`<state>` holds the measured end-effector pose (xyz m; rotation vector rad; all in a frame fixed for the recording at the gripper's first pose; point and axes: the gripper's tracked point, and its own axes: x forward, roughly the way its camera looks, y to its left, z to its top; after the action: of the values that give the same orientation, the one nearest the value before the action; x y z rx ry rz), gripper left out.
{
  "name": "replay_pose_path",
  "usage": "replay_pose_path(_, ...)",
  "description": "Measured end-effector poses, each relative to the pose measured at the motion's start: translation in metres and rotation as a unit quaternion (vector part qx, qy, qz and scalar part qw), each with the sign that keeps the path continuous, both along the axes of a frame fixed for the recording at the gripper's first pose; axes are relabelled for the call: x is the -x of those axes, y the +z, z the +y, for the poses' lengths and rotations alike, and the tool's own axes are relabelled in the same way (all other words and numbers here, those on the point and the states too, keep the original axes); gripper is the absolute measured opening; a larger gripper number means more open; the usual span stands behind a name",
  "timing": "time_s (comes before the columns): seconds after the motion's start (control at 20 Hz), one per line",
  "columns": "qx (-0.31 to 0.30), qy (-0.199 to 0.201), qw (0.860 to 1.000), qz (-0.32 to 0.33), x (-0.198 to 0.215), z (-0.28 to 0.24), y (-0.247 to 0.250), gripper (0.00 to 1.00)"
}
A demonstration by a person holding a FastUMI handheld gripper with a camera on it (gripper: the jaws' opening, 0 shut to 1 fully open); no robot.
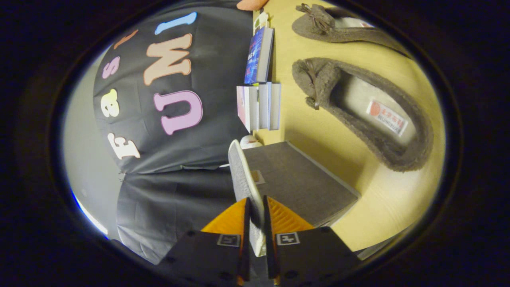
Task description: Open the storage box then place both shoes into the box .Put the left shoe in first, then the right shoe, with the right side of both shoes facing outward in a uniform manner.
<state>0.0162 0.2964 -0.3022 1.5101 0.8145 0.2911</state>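
My claw (pixel 257 223) pinches the box lid (pixel 244 179) edge; I should swing it fully open, steadily, clear of the 2 shoes (pixel 362 115).

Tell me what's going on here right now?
The gripper is shut on the storage box lid, both fingers pinching its edge, with the lid raised off the grey storage box. Both shoes, the nearer shoe and the farther shoe, lie on the table beyond the box, not yet inside.
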Motion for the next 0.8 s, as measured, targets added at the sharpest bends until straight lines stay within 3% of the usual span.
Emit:
replay_pose_path(0.05, 0.011, 0.008, 1.0, -0.013, 0.006, -0.001, 0.005, 0.11)
replay_pose_path(0.45, 0.092, 0.039, 0.988, -0.116, 0.018, 0.023, 0.072, 0.05)
replay_pose_path(0.8, 0.113, 0.051, 0.978, -0.168, 0.021, 0.069, 0.141, 0.04)
